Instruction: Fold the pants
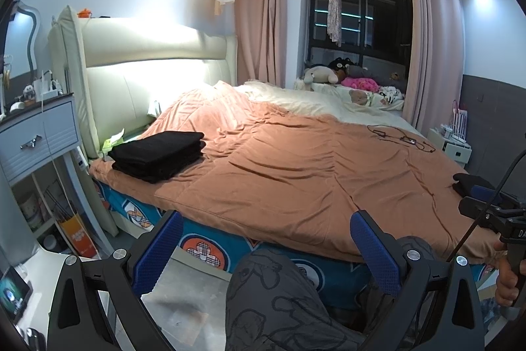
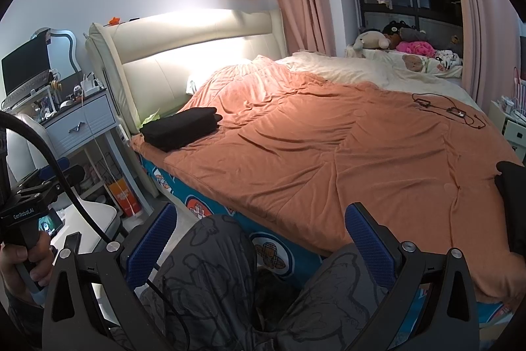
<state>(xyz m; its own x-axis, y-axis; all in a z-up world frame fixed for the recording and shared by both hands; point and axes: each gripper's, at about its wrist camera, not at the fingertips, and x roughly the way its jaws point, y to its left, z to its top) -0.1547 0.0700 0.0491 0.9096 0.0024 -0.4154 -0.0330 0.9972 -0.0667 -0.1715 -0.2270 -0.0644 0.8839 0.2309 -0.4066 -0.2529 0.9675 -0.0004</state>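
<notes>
Pants (image 1: 157, 155), black and folded into a flat stack, are seen on the orange quilt (image 1: 296, 173) of the bed, near the headboard (image 1: 148, 68), well beyond and to the left of the left gripper (image 1: 266, 255). In the right wrist view the same stack (image 2: 180, 128) is found far ahead and left of the right gripper (image 2: 259, 249). Both pairs of blue-padded fingers (image 1: 374, 255) are spread wide apart, and nothing is held between them; only the person's knees in grey patterned trousers (image 2: 213, 268) are seen between and below the fingers (image 2: 368, 245). Another dark piece of cloth (image 2: 511, 186) is seen at the bed's edge, to the right of the right fingers; what it is cannot be told. A thin black cable (image 1: 401, 137) lies on the quilt far ahead of the right-hand finger. A nightstand (image 1: 39, 134) stands left of the bed, beyond the left finger.
</notes>
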